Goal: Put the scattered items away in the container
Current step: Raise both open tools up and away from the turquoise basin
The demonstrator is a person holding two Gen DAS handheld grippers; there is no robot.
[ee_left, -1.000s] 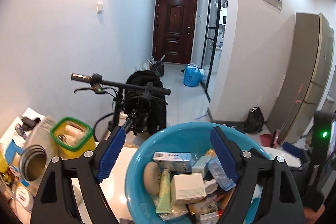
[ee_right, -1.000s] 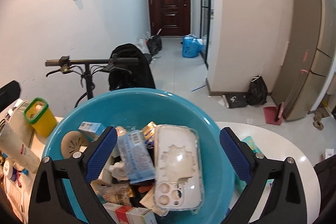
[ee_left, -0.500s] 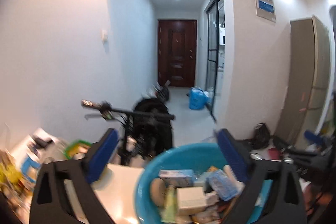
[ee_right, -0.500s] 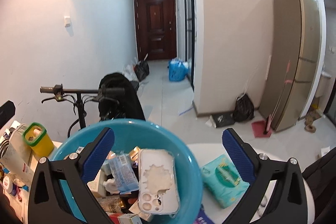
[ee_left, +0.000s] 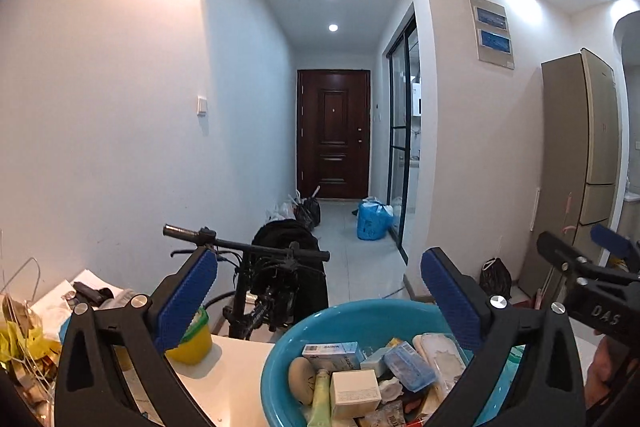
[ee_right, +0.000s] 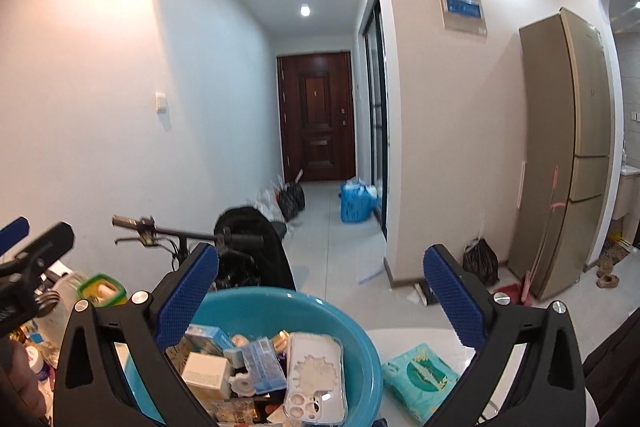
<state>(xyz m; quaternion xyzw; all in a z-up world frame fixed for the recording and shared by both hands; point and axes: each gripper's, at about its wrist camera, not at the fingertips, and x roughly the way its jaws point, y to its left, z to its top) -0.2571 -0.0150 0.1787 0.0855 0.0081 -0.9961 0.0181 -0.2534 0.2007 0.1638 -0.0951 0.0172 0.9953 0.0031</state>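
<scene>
A teal plastic basin (ee_left: 340, 319) (ee_right: 352, 343) stands on the white table, filled with small boxes, a green tube, packets and a clear phone case (ee_right: 316, 375). A teal tissue pack (ee_right: 420, 383) lies on the table right of the basin. My left gripper (ee_left: 320, 291) is open and empty, raised behind the basin's left side. My right gripper (ee_right: 320, 291) is open and empty, raised over the basin. Each gripper shows at the edge of the other's view.
A yellow tub with a green rim (ee_left: 192, 339) stands left of the basin amid clutter at the table's left end (ee_left: 24, 339). A bicycle (ee_left: 256, 267) stands behind the table. A fridge (ee_right: 568, 147) is at the right.
Both grippers have lifted and pulled back from the basin, staying open. The views now tilt up toward the hallway and ceiling. The phone case lies in the basin.
</scene>
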